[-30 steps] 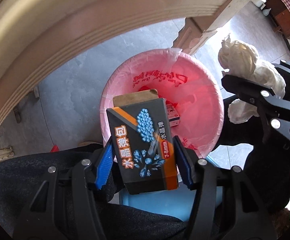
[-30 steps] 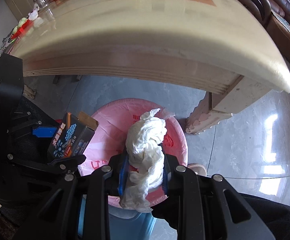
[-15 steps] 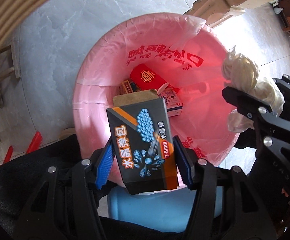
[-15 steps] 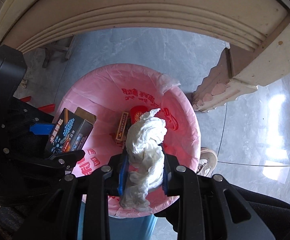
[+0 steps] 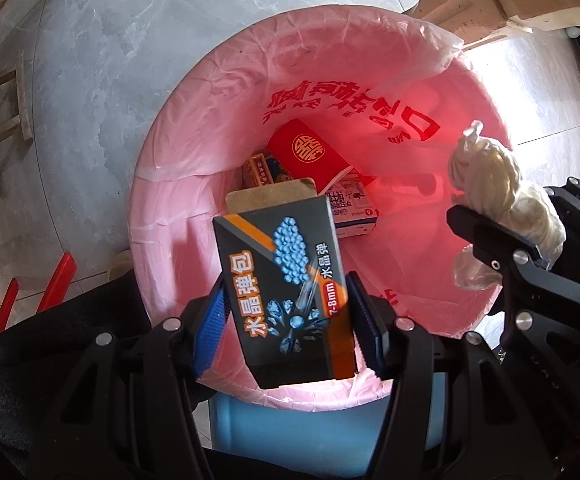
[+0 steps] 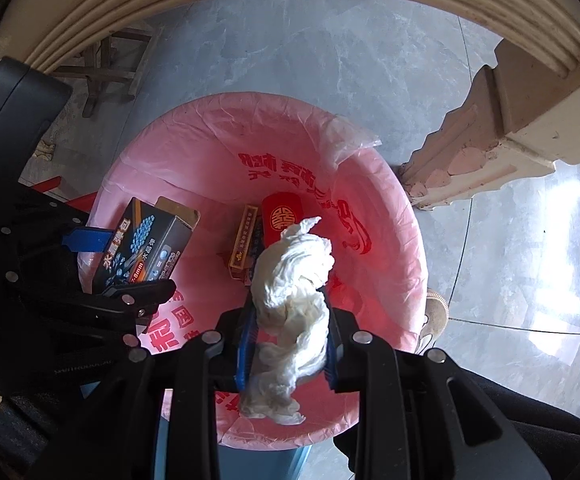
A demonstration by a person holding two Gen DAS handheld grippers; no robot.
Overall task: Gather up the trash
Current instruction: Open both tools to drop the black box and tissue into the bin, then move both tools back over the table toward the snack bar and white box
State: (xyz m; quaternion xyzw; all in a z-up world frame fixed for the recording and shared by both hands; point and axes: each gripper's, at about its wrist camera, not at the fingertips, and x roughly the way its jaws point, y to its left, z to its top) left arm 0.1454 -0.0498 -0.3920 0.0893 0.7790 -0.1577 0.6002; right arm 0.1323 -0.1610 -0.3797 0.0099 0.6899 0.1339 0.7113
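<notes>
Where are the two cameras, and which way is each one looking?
Left wrist: sits on the left tongs, looking down into the pink-lined bin; they grip a black box; a dark sleeve shows.
Right wrist: sits on the right tongs, looking down; they squeeze a tissue wad.
Both see the bin, box and wad.

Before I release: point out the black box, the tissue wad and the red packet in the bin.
black box (image 5: 286, 296): left wrist view, printed front.
tissue wad (image 6: 294, 280): right wrist view, middle.
red packet (image 5: 310, 152): left wrist view, gold emblem.
</notes>
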